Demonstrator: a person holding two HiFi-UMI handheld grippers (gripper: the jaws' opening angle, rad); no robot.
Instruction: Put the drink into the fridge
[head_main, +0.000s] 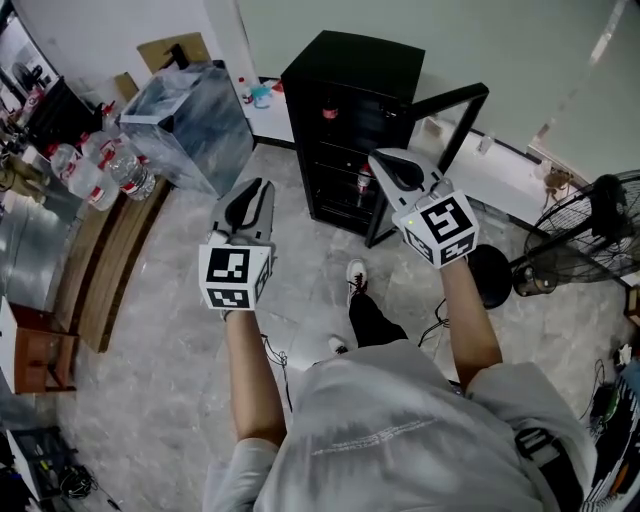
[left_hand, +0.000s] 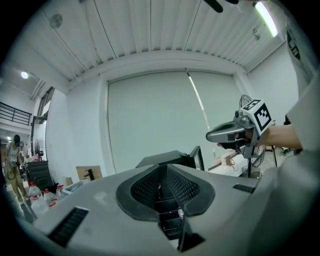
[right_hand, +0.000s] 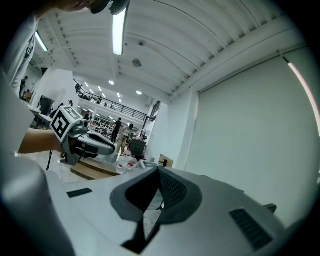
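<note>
Facing the open black fridge, left gripper and right gripper pressed together, empty, red drink inside clearest from head view.

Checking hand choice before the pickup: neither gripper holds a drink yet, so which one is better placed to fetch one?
Left, probably. The left gripper is empty and on the same side as the water bottles. The right gripper, also empty, hangs in front of the open fridge, away from them.
</note>
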